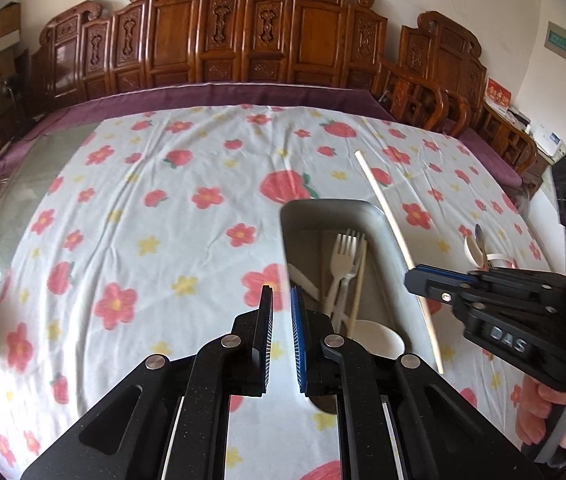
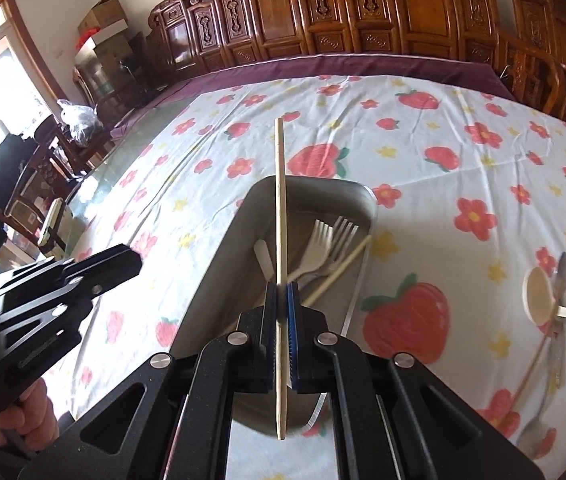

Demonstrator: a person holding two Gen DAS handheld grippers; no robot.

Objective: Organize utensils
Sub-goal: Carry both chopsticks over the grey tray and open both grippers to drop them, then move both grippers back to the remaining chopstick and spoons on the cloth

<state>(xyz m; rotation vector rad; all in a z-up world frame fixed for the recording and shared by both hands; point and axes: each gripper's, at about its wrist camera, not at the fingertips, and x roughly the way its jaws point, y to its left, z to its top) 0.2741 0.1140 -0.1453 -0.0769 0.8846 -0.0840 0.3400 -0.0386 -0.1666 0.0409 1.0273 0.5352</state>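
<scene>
Clamping pale chopstick point(image 2: 281, 240), right tool point(image 2: 281, 300) hovers over near end of metal tray point(image 2: 223, 240); stick upright between pads, both ends free. Left tool point(image 1: 281, 304) nearly closed, nothing between pads, above flowered cloth point(image 1: 143, 184) just left of tray. Tray holds forks point(image 2: 329, 240), second chopstick point(image 2: 339, 268). Wide bare cloth toward bench's far and left edges. Right view alone shows spoons point(image 2: 543, 292) near bench's right edge clearly; left view shows white cup point(image 1: 379, 340) in tray's near end.
</scene>
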